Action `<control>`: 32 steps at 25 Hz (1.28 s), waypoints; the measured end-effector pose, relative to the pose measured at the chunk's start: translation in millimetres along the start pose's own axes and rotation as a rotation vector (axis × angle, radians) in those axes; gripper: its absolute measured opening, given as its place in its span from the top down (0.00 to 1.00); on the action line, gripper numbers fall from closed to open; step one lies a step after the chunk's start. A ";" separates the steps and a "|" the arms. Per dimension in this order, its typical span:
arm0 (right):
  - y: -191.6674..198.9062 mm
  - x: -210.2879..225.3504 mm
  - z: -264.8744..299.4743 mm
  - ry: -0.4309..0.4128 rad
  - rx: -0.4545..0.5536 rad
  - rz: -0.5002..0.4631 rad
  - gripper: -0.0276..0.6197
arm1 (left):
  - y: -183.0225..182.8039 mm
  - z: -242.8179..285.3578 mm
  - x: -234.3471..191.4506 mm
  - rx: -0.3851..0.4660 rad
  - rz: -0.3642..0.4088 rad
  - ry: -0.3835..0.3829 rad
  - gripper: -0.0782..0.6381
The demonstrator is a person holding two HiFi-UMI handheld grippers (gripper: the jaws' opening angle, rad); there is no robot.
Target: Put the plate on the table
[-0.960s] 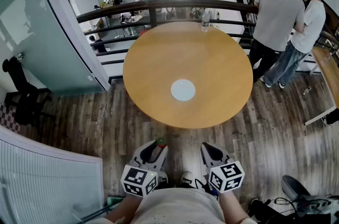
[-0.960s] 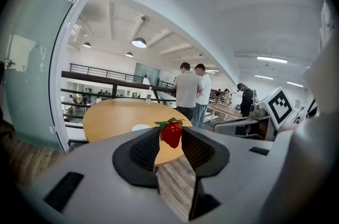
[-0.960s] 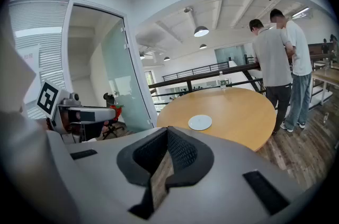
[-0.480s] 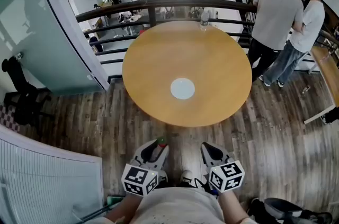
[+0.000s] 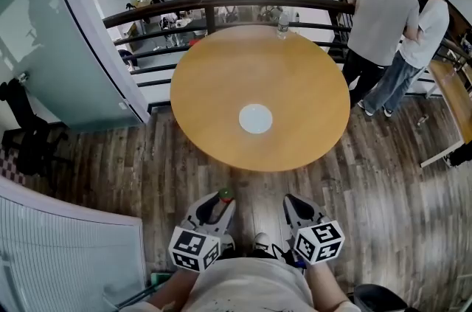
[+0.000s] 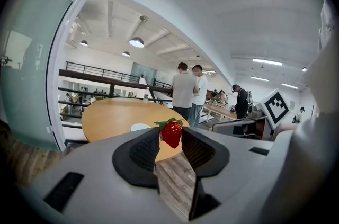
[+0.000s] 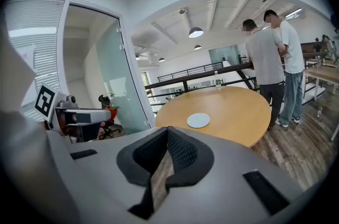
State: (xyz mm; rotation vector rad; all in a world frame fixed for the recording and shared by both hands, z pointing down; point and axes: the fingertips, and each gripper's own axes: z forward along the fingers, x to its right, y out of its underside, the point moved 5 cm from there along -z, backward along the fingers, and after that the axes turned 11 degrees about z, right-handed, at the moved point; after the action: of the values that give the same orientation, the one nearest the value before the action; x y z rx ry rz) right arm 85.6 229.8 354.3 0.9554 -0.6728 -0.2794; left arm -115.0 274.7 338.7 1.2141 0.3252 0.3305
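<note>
Two grippers hang low in front of me over the wood floor, short of the table; my left gripper is clamped on a strawberry, pinched at the jaw tips with its green leaves on top. Ahead, between the two, the plate lies flat on the table, nearer its near edge than its far edge, where a bottle stands by the railing. My right gripper has its jaws together with nothing in them, and past the table's right edge two people stand at the railing.
</note>
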 end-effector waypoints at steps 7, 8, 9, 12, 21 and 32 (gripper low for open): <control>8.3 -30.3 6.1 0.020 0.020 0.010 0.92 | 7.5 -23.6 -20.1 0.002 0.016 0.036 0.69; 9.6 -34.3 6.8 0.024 0.026 0.011 0.92 | 8.7 -26.0 -22.7 0.001 0.022 0.043 0.69; 11.2 -37.4 7.0 0.029 0.031 0.014 0.92 | 10.2 -27.8 -25.0 0.000 0.026 0.051 0.69; 16.2 -42.0 5.6 0.053 0.040 0.016 0.92 | 14.6 -28.6 -30.4 -0.001 0.030 0.072 0.69; 20.1 -34.8 10.2 0.096 0.048 0.037 0.92 | 9.6 -14.6 -41.5 0.014 0.043 0.115 0.69; -3.4 -11.8 61.5 0.050 0.034 0.032 0.92 | 5.6 26.8 -71.0 -0.008 0.025 0.084 0.69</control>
State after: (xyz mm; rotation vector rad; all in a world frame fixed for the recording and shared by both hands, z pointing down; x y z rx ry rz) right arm 37.5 193.3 371.1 0.9803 -0.6482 -0.2151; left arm -168.7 224.0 357.3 1.1990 0.3813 0.4052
